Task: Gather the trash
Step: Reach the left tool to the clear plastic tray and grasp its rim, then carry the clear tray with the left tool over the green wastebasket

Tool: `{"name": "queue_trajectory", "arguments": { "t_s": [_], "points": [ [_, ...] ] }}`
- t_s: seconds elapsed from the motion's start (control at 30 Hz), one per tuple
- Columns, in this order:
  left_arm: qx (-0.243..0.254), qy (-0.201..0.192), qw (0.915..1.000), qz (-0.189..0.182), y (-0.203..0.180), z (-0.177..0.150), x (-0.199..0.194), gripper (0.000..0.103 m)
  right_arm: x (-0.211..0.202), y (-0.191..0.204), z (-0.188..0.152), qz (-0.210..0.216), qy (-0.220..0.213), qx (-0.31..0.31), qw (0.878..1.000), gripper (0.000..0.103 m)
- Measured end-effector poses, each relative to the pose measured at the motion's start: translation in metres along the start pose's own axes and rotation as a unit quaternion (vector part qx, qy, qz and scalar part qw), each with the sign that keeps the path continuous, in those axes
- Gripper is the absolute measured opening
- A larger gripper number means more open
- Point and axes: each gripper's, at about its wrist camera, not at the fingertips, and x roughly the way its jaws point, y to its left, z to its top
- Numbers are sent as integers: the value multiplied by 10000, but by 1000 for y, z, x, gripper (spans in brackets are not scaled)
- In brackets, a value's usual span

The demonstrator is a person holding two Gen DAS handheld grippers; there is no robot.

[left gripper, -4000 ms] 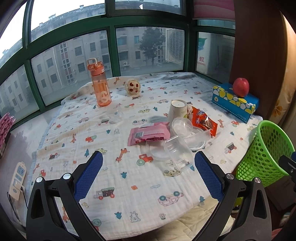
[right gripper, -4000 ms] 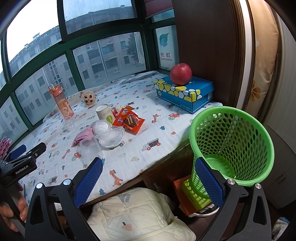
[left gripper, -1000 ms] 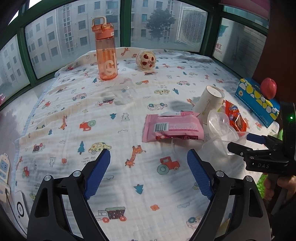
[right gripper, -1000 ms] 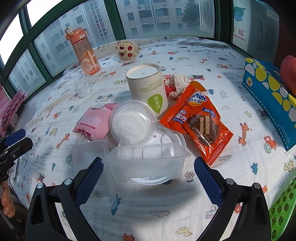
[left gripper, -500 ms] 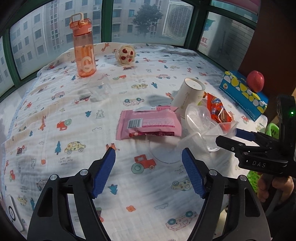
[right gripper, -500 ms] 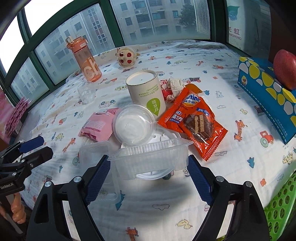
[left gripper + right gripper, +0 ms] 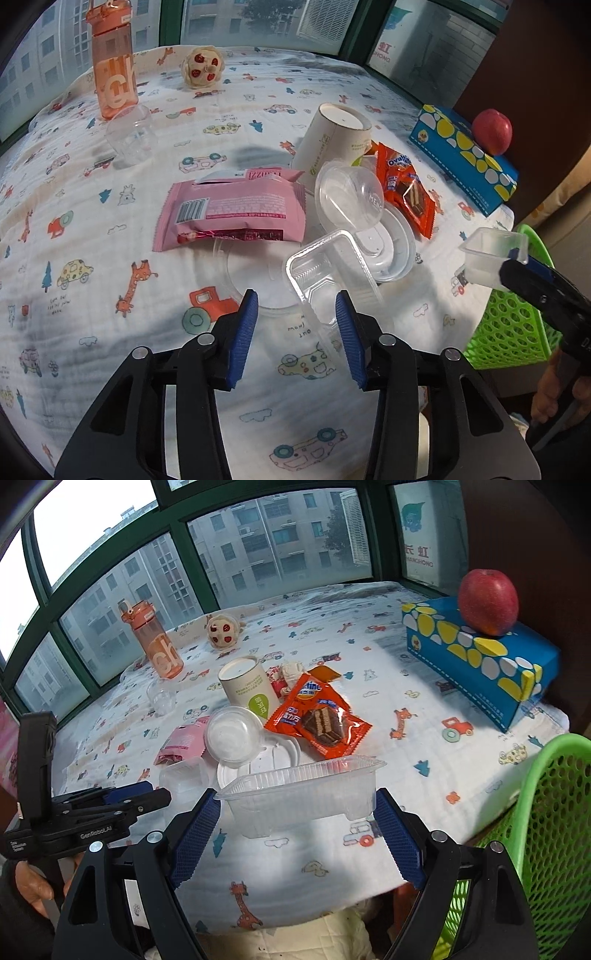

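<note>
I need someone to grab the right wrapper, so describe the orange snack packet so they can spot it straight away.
Start at the tall white paper cup in the middle of the printed tablecloth. The orange snack packet lies flat just right of it, away from the pink wrapper. It alone is bright orange, picturing a chocolate wafer.

A: What can we not see well here?

B: The green basket [image 7: 546, 812] is cut by the right edge in the right wrist view, so its bottom is not visible. The orange bottle [image 7: 112, 62] loses its top at the upper edge in the left wrist view.

A: And the wrappers?

B: The pink wrapper [image 7: 183, 740] is partly hidden behind the round clear lid [image 7: 234, 736]. The small print on the paper cup [image 7: 249, 688] is too small to read.
</note>
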Motion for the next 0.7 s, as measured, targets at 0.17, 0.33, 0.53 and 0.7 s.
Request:
{"name": "queue_trajectory", "arguments": {
  "t_s": [0.17, 0.33, 0.53, 0.7],
  "points": [
    [7, 121, 9999, -55, -4, -1, 9, 28, -26, -22, -12, -186, -148, 288, 9993, 81],
    [42, 166, 9998, -87, -9, -3, 12, 13, -47, -39, -24, -397, -251, 520, 9975, 81],
    [111, 114, 9997, -175, -13, -7, 3, 4, -68, -57, -39, -606, -359, 759, 9946, 81],
    [255, -59, 9992, -311, -24, -6, -17, 4, -84, -74, -46, -804, -503, 958, 9909, 81]
  ]
}}
